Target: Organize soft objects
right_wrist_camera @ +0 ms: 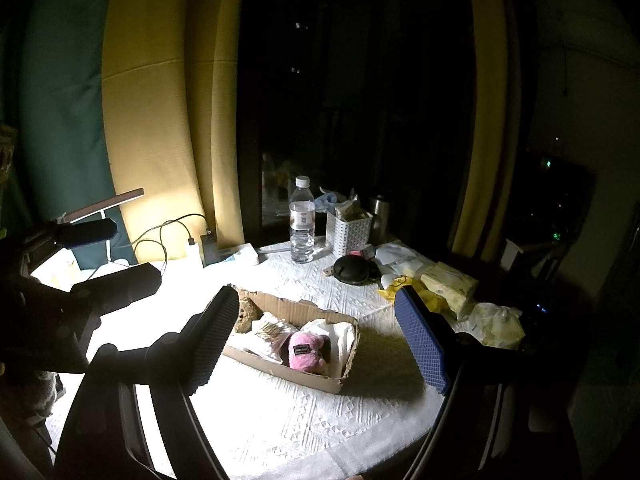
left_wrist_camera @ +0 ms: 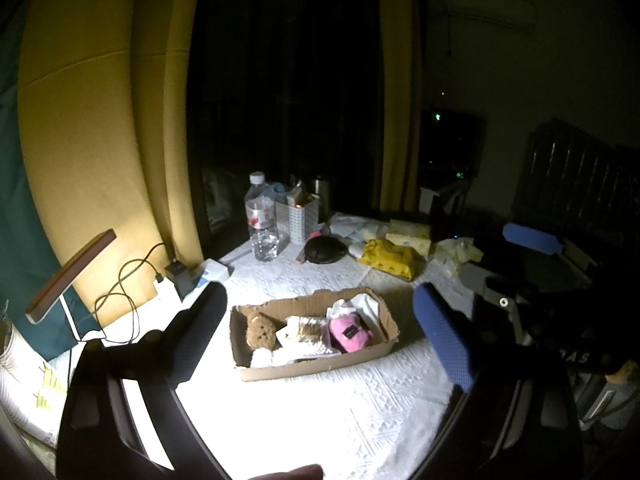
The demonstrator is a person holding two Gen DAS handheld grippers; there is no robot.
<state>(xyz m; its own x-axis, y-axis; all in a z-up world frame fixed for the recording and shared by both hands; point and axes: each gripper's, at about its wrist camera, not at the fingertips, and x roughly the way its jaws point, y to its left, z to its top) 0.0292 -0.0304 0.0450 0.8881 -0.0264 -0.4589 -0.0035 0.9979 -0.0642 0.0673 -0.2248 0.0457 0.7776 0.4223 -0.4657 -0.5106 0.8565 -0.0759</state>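
On the white-clothed table bare cloth runs from the near edge up to the torn cardboard tray, with clutter along the far side. The left gripper and the right gripper both hang short of the tray, fingers spread apart and holding nothing. From left to right the tray holds one brown plush, one striped cream piece and one pink plush.

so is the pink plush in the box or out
In: the pink plush lies inside the cardboard box, at its right end, beside white cloths.
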